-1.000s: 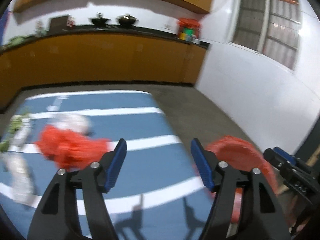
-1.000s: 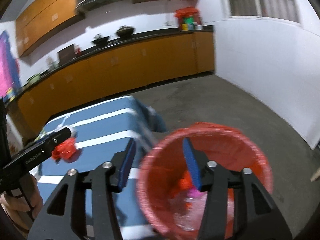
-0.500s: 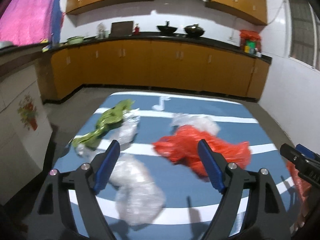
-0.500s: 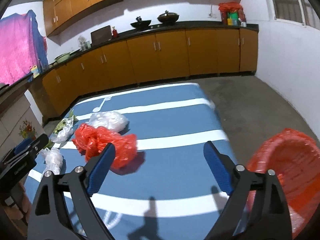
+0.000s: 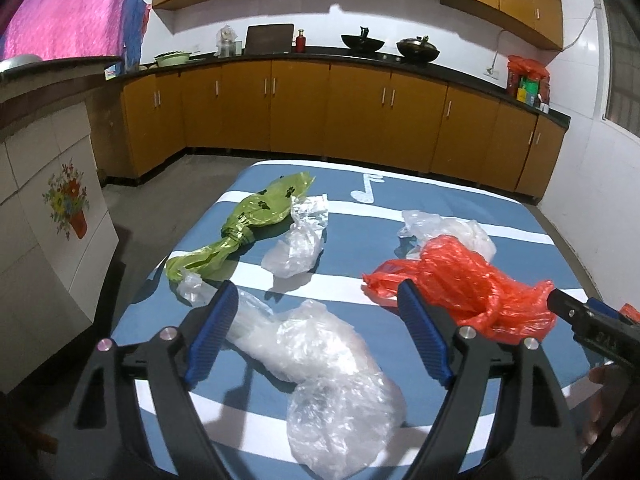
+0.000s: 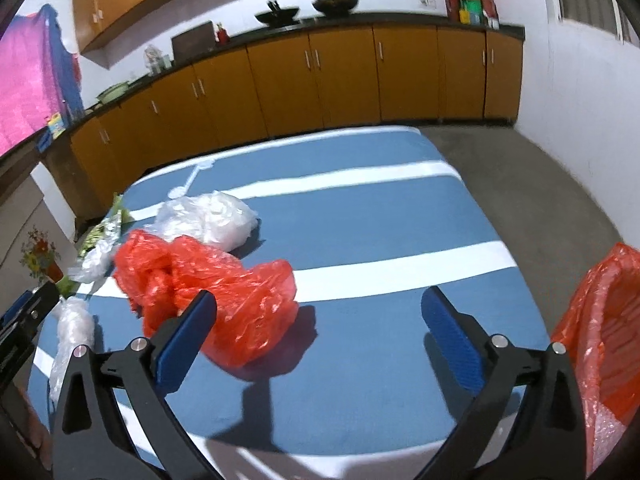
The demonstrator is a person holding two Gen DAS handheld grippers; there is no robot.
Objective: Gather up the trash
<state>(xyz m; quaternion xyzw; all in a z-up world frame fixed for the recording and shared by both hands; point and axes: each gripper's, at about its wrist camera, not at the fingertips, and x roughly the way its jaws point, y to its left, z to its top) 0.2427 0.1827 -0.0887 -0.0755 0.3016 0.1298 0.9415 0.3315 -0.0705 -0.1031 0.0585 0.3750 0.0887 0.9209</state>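
Left wrist view: the left gripper [image 5: 316,336] is held wide, empty, over a clear bag [image 5: 320,364]. Thin plastic could be pinched badly and slip out.

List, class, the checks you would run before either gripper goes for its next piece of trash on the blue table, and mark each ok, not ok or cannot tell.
1. Left gripper open and empty, jaws having just widened: ok.
2. Right gripper open and empty, jaws having just widened: ok.
3. Clear plastic bag lies ahead between the left fingers, untouched: ok.
4. Red plastic bag centred between the right fingers: not ok, it sits by the left one.
5. Red-lined bin within view at the table's right edge: ok.
6. Bin has room left: cannot tell.
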